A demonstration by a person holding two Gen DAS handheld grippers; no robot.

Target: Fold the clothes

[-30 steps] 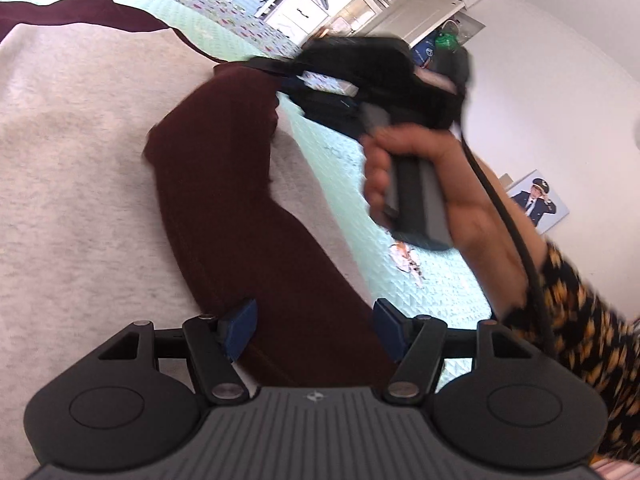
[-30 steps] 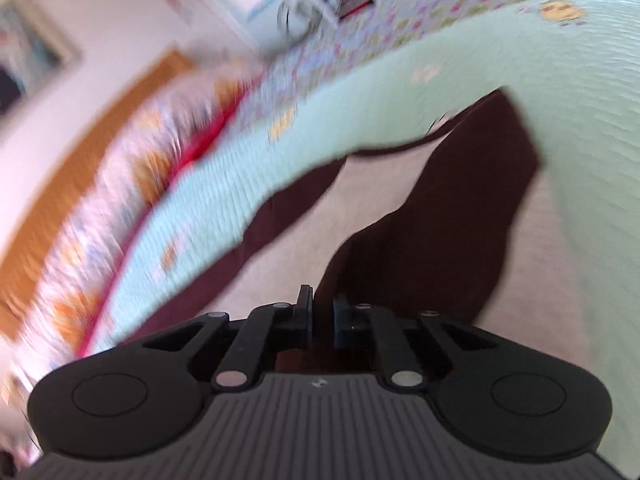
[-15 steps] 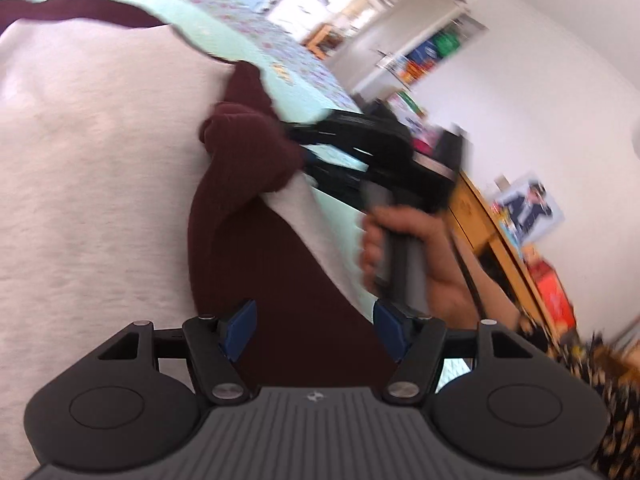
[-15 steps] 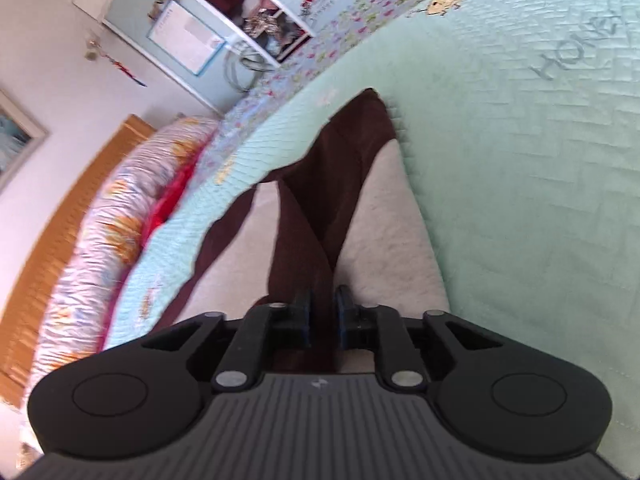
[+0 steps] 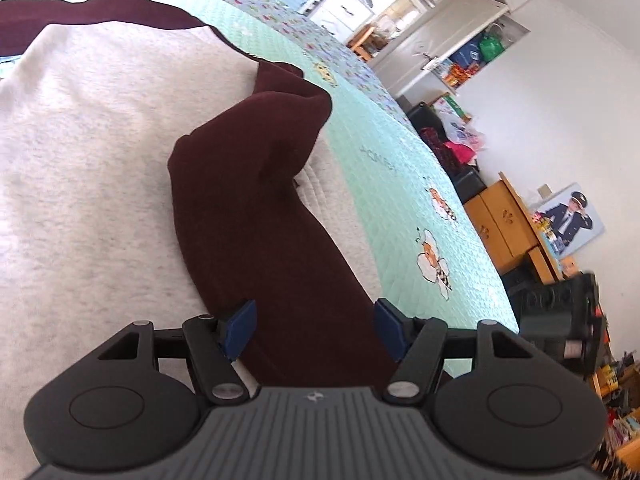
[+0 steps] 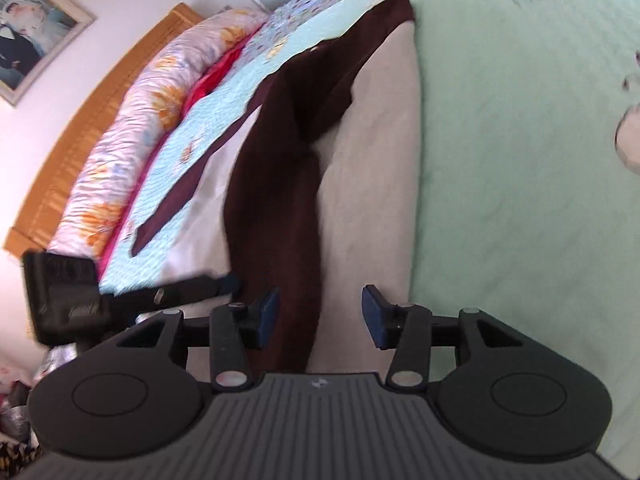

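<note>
Bedspread (image 5: 400, 184) bears maroon sleeve (image 5: 256, 208), lengthwise away.

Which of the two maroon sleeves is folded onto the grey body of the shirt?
The near sleeve, running up from between the left gripper fingers across the grey body. The far sleeve lies stretched along the top edge.

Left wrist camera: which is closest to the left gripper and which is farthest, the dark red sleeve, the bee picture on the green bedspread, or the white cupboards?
From the left gripper:
1. Dark red sleeve, lying between its open fingers.
2. Bee picture, to the right on the bedspread.
3. White cupboards, far back by the wall.
</note>
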